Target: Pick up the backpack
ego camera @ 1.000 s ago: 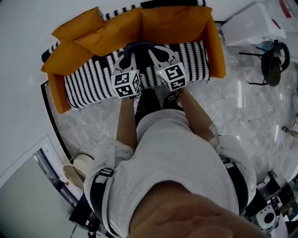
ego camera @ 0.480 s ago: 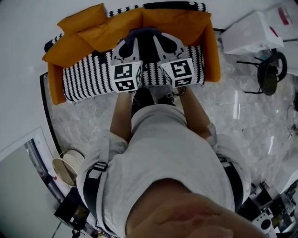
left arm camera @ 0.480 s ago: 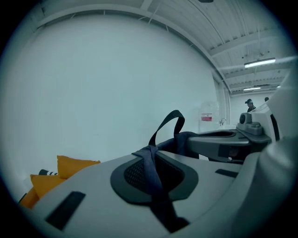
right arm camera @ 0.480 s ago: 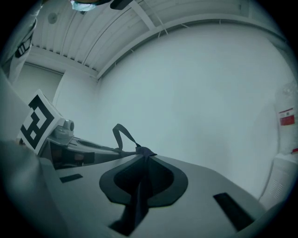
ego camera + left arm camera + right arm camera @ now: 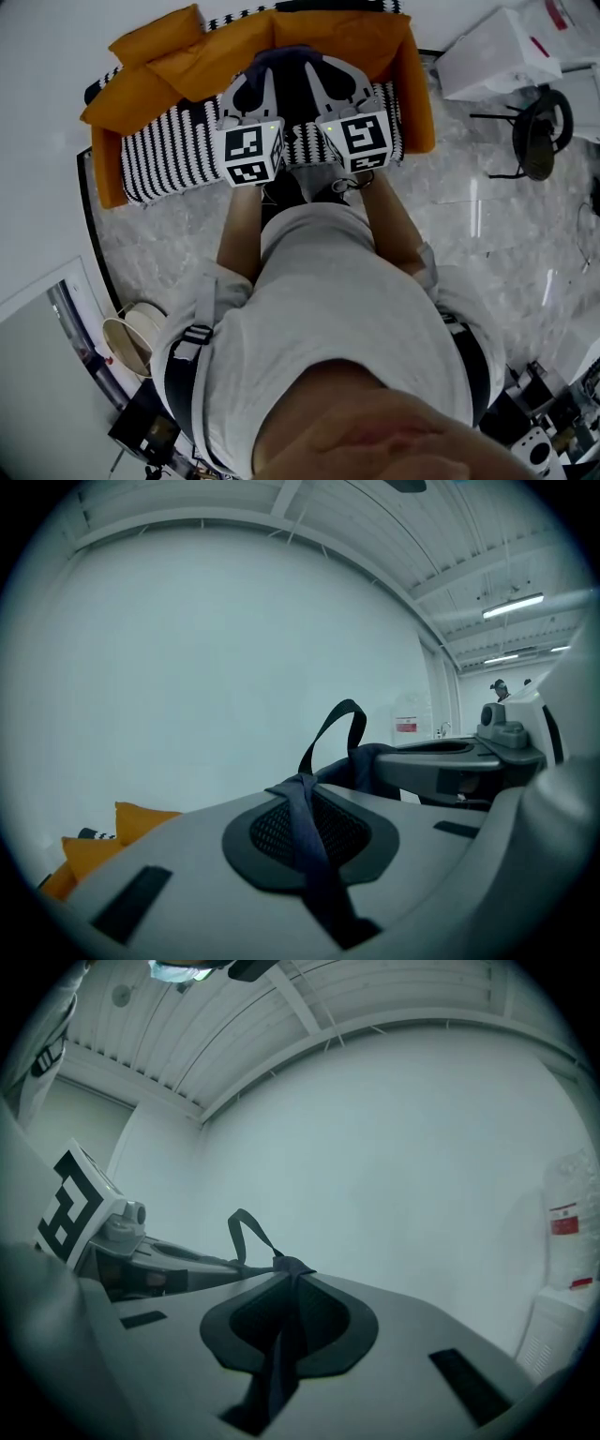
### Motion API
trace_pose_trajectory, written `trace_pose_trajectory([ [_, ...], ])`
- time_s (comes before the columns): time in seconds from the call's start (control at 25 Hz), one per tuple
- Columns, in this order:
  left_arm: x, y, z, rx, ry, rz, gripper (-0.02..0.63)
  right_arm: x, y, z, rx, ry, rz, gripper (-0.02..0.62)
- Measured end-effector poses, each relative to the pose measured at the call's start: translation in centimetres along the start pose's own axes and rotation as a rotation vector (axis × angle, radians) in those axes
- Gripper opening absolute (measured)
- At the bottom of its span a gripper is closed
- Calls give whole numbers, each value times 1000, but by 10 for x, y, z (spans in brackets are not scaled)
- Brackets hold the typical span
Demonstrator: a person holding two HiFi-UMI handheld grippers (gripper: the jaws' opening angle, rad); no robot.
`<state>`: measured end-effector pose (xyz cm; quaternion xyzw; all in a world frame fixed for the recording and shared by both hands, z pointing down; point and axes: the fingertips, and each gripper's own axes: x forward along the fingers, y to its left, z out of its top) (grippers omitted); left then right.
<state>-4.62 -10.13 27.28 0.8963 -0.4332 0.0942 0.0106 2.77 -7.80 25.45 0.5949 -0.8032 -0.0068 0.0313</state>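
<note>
**White wall, pale floor: backpack (image 5: 292, 89) held at the sofa (image 5: 178, 159) by two tongs**

White wall is recorded behind the scene in all views, with a pale glossy floor (image 5: 487, 234) below. The sofa is seen against the wall; its seat is covered in black-and-white stripes, and orange cushions (image 5: 159, 56) are set along its back and arms. A white box (image 5: 497, 56) and a black stool (image 5: 539, 141) are noted on the floor, well apart from the sofa on the right.

The left tongs (image 5: 255, 73) and right tongs (image 5: 321, 70) are held side by side by the person (image 5: 328, 319), with the dark backpack between them.

Left tongs (image 5: 302, 794): the jaws are closed together on a dark blue strap (image 5: 314, 855), which is pinched flat along their seam. Beyond the tips, the backpack's carry loop (image 5: 342, 724) and dark fabric are seen against the wall, with the cushions low at the left edge.

Right tongs (image 5: 286, 1274): the jaws are likewise closed on a dark strap (image 5: 279, 1354), which is clamped between the pads. The carry loop (image 5: 246, 1232) is seen just beyond the tips.

Whether the backpack's base is clear of the seat cannot be told.
</note>
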Motion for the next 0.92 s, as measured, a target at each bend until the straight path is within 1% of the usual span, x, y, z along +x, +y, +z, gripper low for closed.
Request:
trace_pose_trajectory([
  [0.12,-8,-13,-3,-3,2,-4,29,-15,1,-2,2,7,-5,51],
  [0.32,-15,-36,-13,-3,27,-33,29,-36,-5,-14,27,20,-33,51],
  [0.56,-21,-53,-8,10,23,-65,29,-54,-10,-10,26,10,-60,51],
  [0.92,-23,-75,-5,28,25,-86,29,-75,-19,-11,33,11,-85,51],
])
